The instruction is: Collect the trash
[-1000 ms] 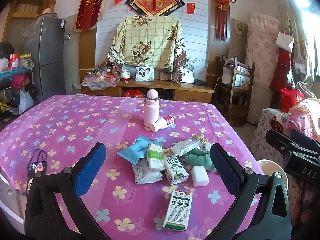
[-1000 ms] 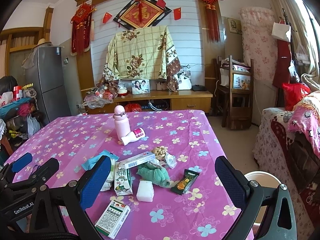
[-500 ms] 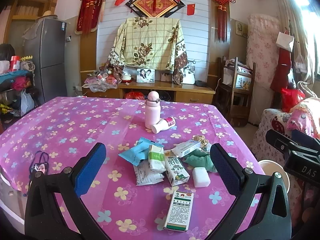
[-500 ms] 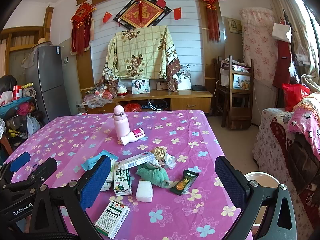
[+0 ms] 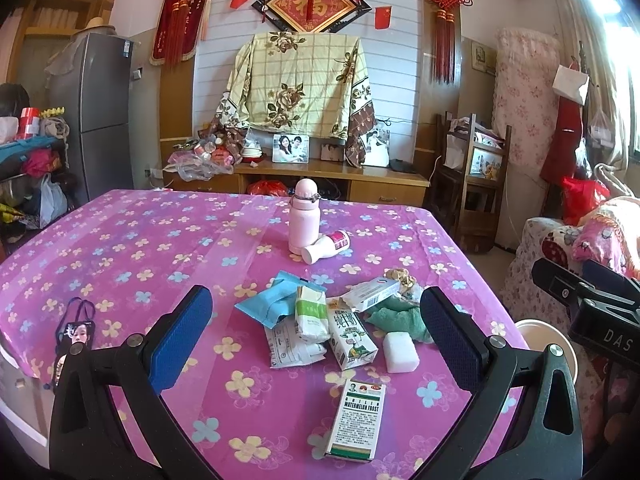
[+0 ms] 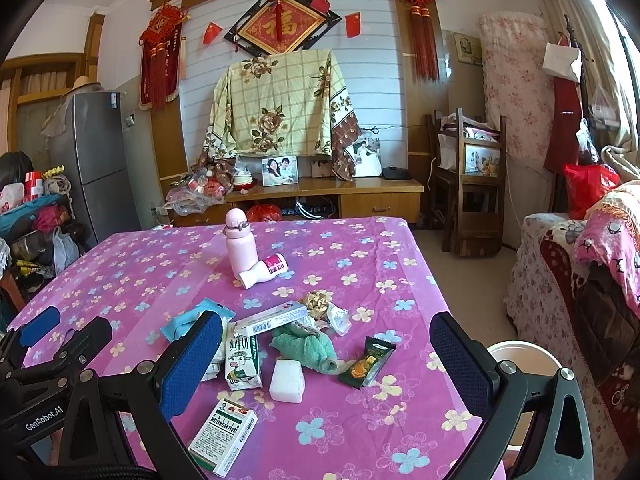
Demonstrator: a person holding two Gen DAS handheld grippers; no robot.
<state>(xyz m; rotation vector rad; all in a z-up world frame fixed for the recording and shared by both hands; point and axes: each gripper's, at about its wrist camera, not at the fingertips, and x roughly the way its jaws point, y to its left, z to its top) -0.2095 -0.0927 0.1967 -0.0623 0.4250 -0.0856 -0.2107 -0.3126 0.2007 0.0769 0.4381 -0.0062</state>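
While trash is lying heaped near the milk carton, both claws, left gripper and right gripper, are being held released above it, apparently empty.

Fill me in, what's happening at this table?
A person holds two blue-padded grippers, left gripper and right gripper, both open and empty above the purple flowered tablecloth. Nothing is picked up yet. The litter sits in a loose pile: a white and green Watermelon Frost box, a small milk carton, a crumpled green cloth and a dark snack wrapper. A white bin stands beside the table's right edge.
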